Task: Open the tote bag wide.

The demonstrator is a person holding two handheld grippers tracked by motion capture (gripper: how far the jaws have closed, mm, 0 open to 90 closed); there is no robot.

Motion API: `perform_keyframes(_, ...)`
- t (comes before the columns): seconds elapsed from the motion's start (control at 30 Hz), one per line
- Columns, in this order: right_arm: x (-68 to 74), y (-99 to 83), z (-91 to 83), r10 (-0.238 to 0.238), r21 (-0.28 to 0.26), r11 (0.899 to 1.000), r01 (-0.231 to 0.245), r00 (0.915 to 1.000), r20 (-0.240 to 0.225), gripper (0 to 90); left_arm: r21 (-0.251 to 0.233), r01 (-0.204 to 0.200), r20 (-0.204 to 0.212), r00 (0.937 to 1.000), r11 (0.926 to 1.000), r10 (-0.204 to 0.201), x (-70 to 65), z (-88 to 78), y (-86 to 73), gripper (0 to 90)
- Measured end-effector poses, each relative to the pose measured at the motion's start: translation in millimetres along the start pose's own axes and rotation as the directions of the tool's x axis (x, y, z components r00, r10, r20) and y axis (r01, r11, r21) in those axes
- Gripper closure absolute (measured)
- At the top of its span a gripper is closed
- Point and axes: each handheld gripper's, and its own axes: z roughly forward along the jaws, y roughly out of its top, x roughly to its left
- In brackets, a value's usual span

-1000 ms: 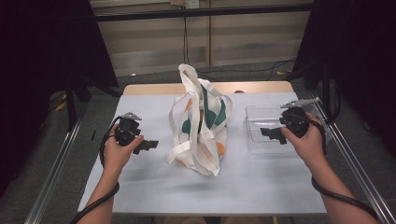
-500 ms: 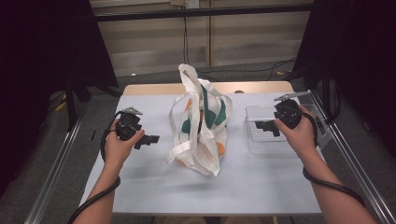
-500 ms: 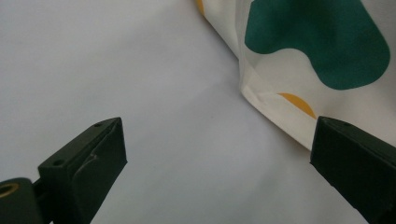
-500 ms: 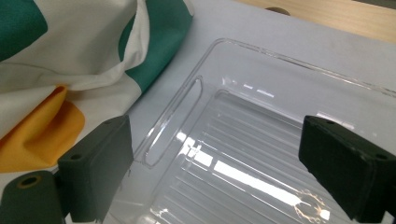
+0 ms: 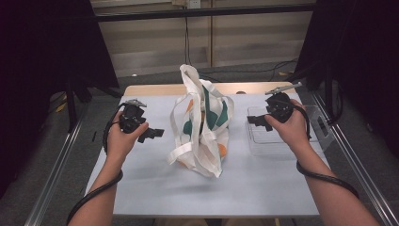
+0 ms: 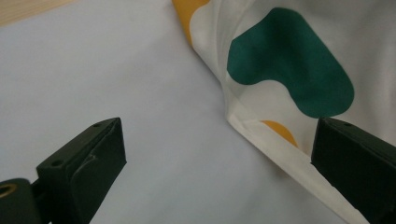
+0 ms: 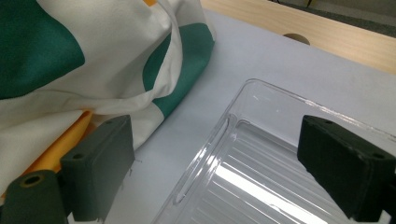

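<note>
Right tongs (image 5: 254, 120) shifted nearer tote bag (image 5: 202, 125), left tongs (image 5: 153, 133) opposite (both spread)

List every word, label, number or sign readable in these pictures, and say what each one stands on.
None can be read.
The tote bag carries only green and orange shapes on white cloth, no lettering.
The clear plastic tray shows plain ribs, no label.
The left gripper and right gripper have bare black jaws with no marking.
The table surface is plain.
</note>
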Motion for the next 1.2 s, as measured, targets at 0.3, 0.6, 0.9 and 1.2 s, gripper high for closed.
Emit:
perform_keyframes(0.3, 9.8, 16.5, 1.0, -0.027, -0.002, 1.000, 0.026, 0.9996, -0.011, 10.8, -0.008, -0.013, 0.006, 0.9999, 0.9999, 0.013, -10.7, -1.8, 22.6, 2.6)
perform_keyframes(0.6, 20.8, 29.9, 2.5, -0.056, -0.002, 0.998, 0.056, 0.9982, -0.023, 10.7, -0.003, -0.042, 0.016, 0.9990, 0.9991, 0.042, -19.4, -1.3, 40.4, 2.6)
perform_keyframes(0.9, 29.5, 42.1, 2.2, -0.069, 0.002, 0.998, 0.069, 0.9973, -0.028, 10.6, 0.005, -0.075, 0.026, 0.9969, 0.9972, 0.074, -25.8, -2.0, 55.2, 2.6)
perform_keyframes(1.2, 38.9, 58.2, -1.1, -0.083, -0.003, 0.997, 0.083, 0.9961, -0.030, 10.6, -0.010, -0.083, 0.044, 0.9956, 0.9965, 0.084, -33.0, -6.1, 70.5, 2.6)
